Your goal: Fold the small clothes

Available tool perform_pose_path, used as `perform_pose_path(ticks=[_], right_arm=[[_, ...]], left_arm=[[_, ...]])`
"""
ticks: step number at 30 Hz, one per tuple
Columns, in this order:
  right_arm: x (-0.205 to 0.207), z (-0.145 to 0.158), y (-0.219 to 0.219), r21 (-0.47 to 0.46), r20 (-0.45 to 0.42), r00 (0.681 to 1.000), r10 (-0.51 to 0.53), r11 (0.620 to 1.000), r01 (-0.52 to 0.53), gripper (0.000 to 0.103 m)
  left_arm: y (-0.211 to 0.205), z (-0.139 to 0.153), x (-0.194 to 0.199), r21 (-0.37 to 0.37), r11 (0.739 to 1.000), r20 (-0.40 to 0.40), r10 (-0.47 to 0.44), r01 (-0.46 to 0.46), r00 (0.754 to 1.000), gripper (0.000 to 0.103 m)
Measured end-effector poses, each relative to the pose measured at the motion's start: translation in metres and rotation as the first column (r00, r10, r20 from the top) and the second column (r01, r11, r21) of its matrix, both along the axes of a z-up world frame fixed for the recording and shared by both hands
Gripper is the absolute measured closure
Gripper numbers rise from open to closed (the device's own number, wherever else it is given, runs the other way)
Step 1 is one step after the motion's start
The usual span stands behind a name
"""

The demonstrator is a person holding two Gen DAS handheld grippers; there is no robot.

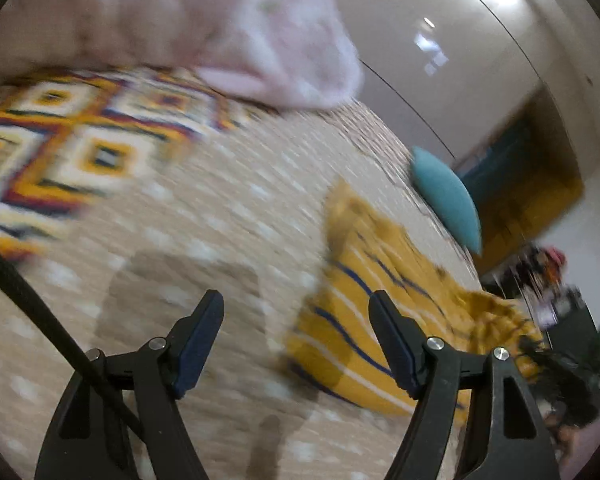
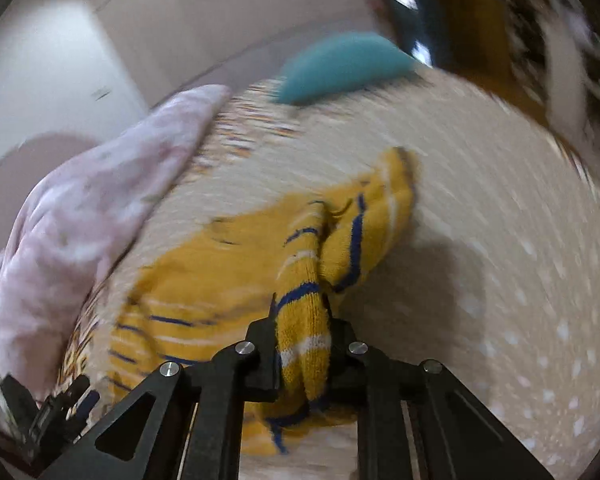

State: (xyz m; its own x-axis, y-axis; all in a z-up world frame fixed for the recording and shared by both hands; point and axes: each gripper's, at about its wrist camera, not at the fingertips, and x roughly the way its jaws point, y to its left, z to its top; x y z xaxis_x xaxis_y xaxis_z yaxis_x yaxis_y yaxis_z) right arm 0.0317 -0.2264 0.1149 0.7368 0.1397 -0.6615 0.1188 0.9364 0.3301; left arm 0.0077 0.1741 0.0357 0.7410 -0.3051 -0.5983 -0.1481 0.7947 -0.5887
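The yellow striped cloth [image 2: 236,280] lies on the bed [image 2: 480,220], near the pink blanket [image 2: 80,220]. Right tongs [image 2: 302,344] are clamped on a bunched edge; left tongs [image 1: 296,336] stand apart beside it. It looks soft, light, floppy — best gripped at corners.

Black skeletal left gripper [image 1: 296,304] and right gripper [image 2: 302,330] frames, silver screws, dark blue pads [image 1: 198,344].

A bedroom in a home is indicated by a bed [image 1: 228,216] covered in a beige dotted spread, on which a patterned blanket [image 1: 60,140], a pink quilt [image 1: 220,28] and a teal pillow [image 1: 446,196] are laid, with pale wardrobe doors [image 1: 440,40] seen behind.
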Motion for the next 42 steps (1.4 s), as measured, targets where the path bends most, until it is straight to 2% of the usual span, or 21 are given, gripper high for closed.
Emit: perform_pose_path(ticks=[2, 5, 8, 11, 13, 14, 15, 17, 19, 21, 24, 26, 28, 30, 34, 37, 39, 40, 41, 42], right_arm=[[0.017, 0.018, 0.059, -0.055, 0.027, 0.994, 0.106, 0.993, -0.105, 0.09], [0.032, 0.015, 0.126, -0.113, 0.014, 0.97, 0.245, 0.964, -0.242, 0.091], [0.045, -0.018, 0.198, -0.196, -0.086, 0.929, 0.359, 0.908, -0.369, 0.091], [0.047, -0.061, 0.239, -0.245, -0.2, 0.886, 0.419, 0.854, -0.459, 0.091], [0.046, -0.078, 0.246, -0.271, -0.232, 0.876, 0.422, 0.837, -0.475, 0.087], [0.045, -0.081, 0.243, -0.264, -0.224, 0.878, 0.424, 0.841, -0.473, 0.083], [0.043, -0.079, 0.241, -0.233, -0.208, 0.875, 0.438, 0.846, -0.479, 0.07], [0.038, -0.071, 0.232, -0.063, -0.175, 0.836, 0.521, 0.841, -0.537, 0.049], [0.028, -0.061, 0.222, 0.015, -0.15, 0.814, 0.562, 0.824, -0.566, 0.049], [0.017, -0.054, 0.21, 0.046, -0.136, 0.801, 0.583, 0.811, -0.583, 0.049], [0.005, -0.045, 0.18, 0.038, -0.108, 0.836, 0.538, 0.842, -0.538, 0.049], [0.005, -0.041, 0.152, 0.007, -0.1, 0.881, 0.462, 0.886, -0.464, 0.049], [0.012, -0.041, 0.122, -0.029, -0.103, 0.924, 0.368, 0.928, -0.372, 0.049], [0.027, -0.041, 0.094, -0.038, -0.105, 0.955, 0.279, 0.958, -0.284, 0.049], [0.069, -0.042, 0.063, -0.028, -0.127, 0.977, 0.172, 0.984, -0.177, 0.041], [0.101, -0.05, 0.056, 0.015, -0.163, 0.973, 0.161, 0.987, -0.161, 0.035], [0.127, -0.067, 0.055, 0.091, -0.211, 0.961, 0.177, 0.983, -0.16, 0.032], [0.132, -0.073, 0.054, 0.119, -0.223, 0.958, 0.178, 0.981, -0.154, 0.033], [0.139, -0.079, 0.053, 0.161, -0.236, 0.954, 0.186, 0.975, -0.151, 0.045], [0.142, -0.082, 0.056, 0.187, -0.241, 0.95, 0.199, 0.97, -0.156, 0.068]], left_arm=[[0.027, 0.002, -0.004, 0.026, 0.995, -0.004, 0.092, -0.092, 0.996, 0.029], [0.063, 0.001, -0.009, 0.041, 0.976, -0.005, 0.214, -0.213, 0.977, 0.029], [0.084, -0.002, -0.01, 0.037, 0.961, -0.014, 0.275, -0.275, 0.961, 0.029], [0.093, -0.004, -0.009, 0.023, 0.959, -0.021, 0.285, -0.284, 0.958, 0.029], [0.093, -0.004, -0.007, 0.023, 0.962, -0.024, 0.273, -0.273, 0.962, 0.029], [0.091, -0.004, -0.005, 0.027, 0.964, -0.024, 0.264, -0.263, 0.964, 0.029], [0.089, -0.004, -0.004, 0.032, 0.967, -0.023, 0.255, -0.254, 0.967, 0.029], [0.083, -0.003, -0.003, 0.031, 0.97, -0.02, 0.241, -0.241, 0.97, 0.029], [0.077, -0.002, -0.005, 0.011, 0.977, -0.018, 0.215, -0.215, 0.977, 0.029], [0.068, 0.0, -0.002, -0.011, 0.984, -0.013, 0.176, -0.176, 0.984, 0.029], [0.053, 0.002, 0.003, -0.058, 0.994, 0.007, 0.096, -0.096, 0.995, 0.029], [0.037, 0.003, 0.008, -0.089, 0.996, 0.021, 0.031, -0.029, 0.999, 0.029], [0.018, 0.005, 0.015, -0.087, 0.996, 0.031, -0.025, 0.028, 0.999, 0.029], [-0.005, 0.008, 0.025, -0.054, 0.995, 0.036, -0.086, 0.088, 0.996, 0.029], [-0.052, 0.006, 0.049, 0.023, 0.976, 0.023, -0.216, 0.215, 0.976, 0.029], [-0.076, -0.003, 0.061, 0.056, 0.959, -0.016, -0.277, 0.277, 0.961, 0.03], [-0.086, -0.011, 0.068, 0.068, 0.949, -0.054, -0.305, 0.309, 0.951, 0.048], [-0.087, -0.013, 0.07, 0.071, 0.947, -0.067, -0.31, 0.315, 0.948, 0.06], [-0.085, -0.014, 0.073, 0.051, 0.948, -0.067, -0.312, 0.316, 0.948, 0.063], [-0.083, -0.013, 0.074, 0.025, 0.948, -0.058, -0.314, 0.316, 0.948, 0.067]])
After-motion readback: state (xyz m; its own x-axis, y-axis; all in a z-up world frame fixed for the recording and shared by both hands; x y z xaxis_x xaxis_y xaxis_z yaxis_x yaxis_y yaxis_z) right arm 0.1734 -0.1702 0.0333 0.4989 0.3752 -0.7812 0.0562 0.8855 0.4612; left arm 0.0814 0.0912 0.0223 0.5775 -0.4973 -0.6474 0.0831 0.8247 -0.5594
